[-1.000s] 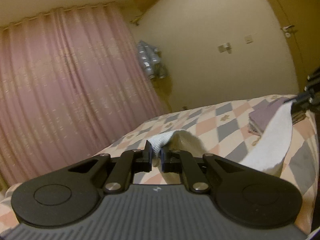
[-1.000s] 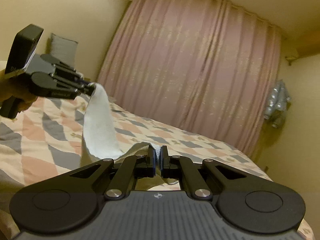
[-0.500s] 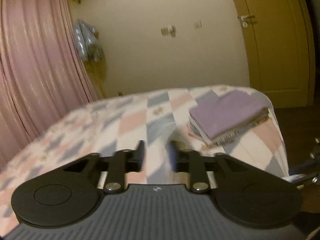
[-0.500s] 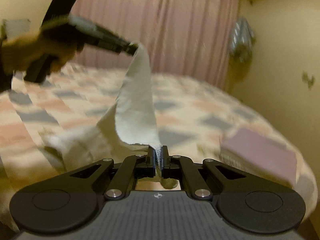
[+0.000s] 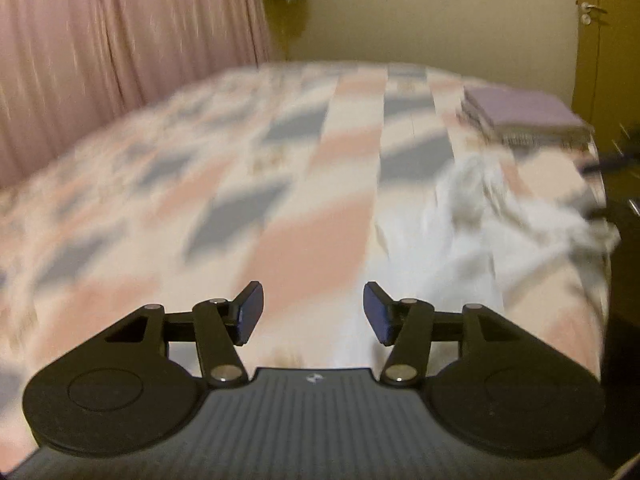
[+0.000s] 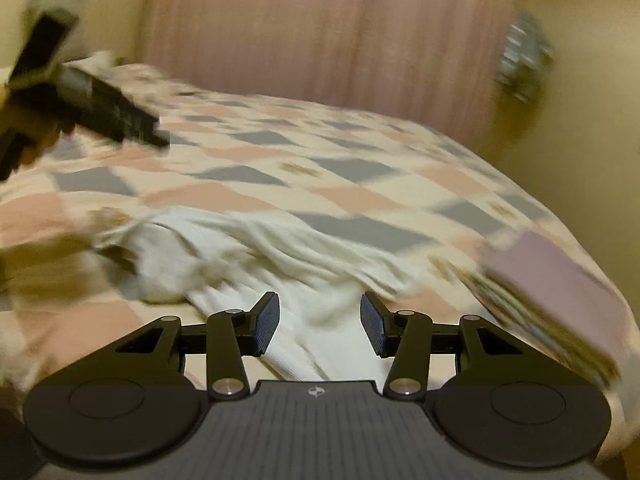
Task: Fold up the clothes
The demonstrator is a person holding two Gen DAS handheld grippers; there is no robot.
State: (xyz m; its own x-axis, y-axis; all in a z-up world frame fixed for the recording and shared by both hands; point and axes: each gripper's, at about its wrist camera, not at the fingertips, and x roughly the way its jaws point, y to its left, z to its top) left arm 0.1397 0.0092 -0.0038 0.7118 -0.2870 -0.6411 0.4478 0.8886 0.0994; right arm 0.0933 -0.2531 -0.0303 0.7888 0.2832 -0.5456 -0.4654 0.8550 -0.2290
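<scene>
Pink curtains hang behind our bed, whose cover is a patchwork of pink, grey and cream diamonds. Yellowish walls close the room, and a door with a metal handle shows at the far right of the left view. Both pictures are blurred. We see the white cloth lying crumpled and loose across the near part of the bed cover, with a stack of folded clothes, topped in lilac, near the bed's corner beyond it. Our left gripper has its jaws opening over bare cover, nothing between them. Our right gripper has its jaws opening too, the cloth under the gap but unpinched.
</scene>
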